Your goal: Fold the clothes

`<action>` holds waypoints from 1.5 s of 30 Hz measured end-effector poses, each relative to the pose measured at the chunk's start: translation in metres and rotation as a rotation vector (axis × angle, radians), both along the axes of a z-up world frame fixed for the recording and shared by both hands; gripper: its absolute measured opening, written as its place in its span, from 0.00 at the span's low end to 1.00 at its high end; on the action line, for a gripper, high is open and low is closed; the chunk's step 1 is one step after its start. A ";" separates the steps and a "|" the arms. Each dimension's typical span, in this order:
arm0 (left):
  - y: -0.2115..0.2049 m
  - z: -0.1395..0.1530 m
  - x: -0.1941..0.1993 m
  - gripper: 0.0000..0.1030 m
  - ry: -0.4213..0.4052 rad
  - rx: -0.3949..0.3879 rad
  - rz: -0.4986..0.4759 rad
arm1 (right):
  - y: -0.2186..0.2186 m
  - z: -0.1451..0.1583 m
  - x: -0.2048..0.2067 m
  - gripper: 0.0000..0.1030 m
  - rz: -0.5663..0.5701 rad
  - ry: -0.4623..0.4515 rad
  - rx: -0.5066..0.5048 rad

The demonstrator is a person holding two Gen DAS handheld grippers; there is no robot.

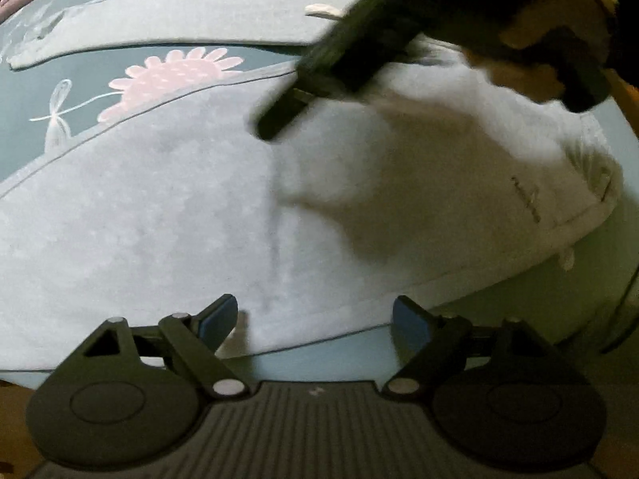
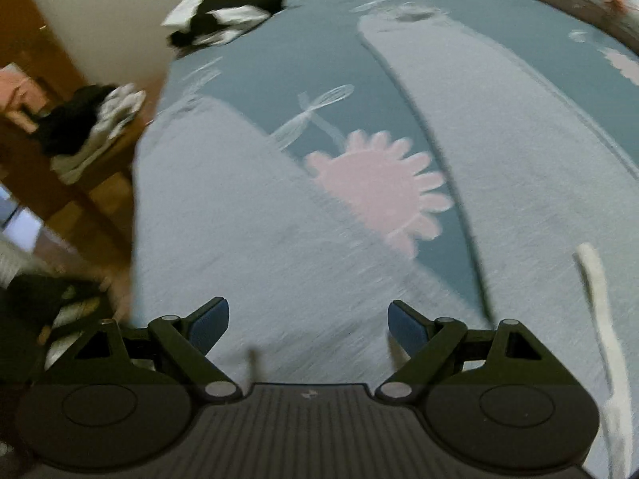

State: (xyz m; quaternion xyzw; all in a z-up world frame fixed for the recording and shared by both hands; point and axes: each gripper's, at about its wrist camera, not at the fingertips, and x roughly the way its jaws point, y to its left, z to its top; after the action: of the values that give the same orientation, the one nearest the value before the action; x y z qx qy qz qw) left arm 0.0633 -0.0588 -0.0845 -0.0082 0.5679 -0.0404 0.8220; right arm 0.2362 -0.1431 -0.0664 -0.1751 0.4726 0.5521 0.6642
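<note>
You have one pair of light grey trousers (image 1: 167, 215) spread on a bed with a teal flowered bedspread (image 1: 36, 92), its two legs splayed ahead with one pink flower (image 2: 379, 187) between them. Your left gripper (image 1: 315, 319) hangs with fingers apart just above the trousers' near hem edge; the waistband (image 1: 591, 175) bunches to its right. Your right gripper (image 2: 308, 321), also spread wide and holding nothing, hovers over one leg, with the white drawstring (image 2: 599, 311) to its right. From the left wrist it shows blurred, ahead and right. The bed edge drops away left of the right gripper, where two dark-and-white clothing heaps (image 2: 88, 127) lie beyond.
</note>
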 end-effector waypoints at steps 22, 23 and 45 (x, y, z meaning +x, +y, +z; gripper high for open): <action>0.084 0.031 0.063 0.82 -0.158 -0.070 0.047 | -0.016 -0.005 -0.037 0.91 -0.161 -0.031 -0.140; 0.079 0.028 0.067 0.82 -0.153 -0.067 0.019 | -0.019 -0.009 -0.038 0.91 -0.172 -0.008 -0.158; 0.015 0.013 0.096 0.82 -0.081 0.020 -0.186 | -0.117 0.027 -0.024 0.92 -0.369 -0.100 -0.159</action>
State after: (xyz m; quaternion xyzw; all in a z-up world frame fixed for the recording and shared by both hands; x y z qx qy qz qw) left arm 0.1595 -0.0439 -0.0711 0.0547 0.5328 -0.1112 0.8371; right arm 0.2126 -0.2601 -0.0398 -0.1646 0.5050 0.3728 0.7608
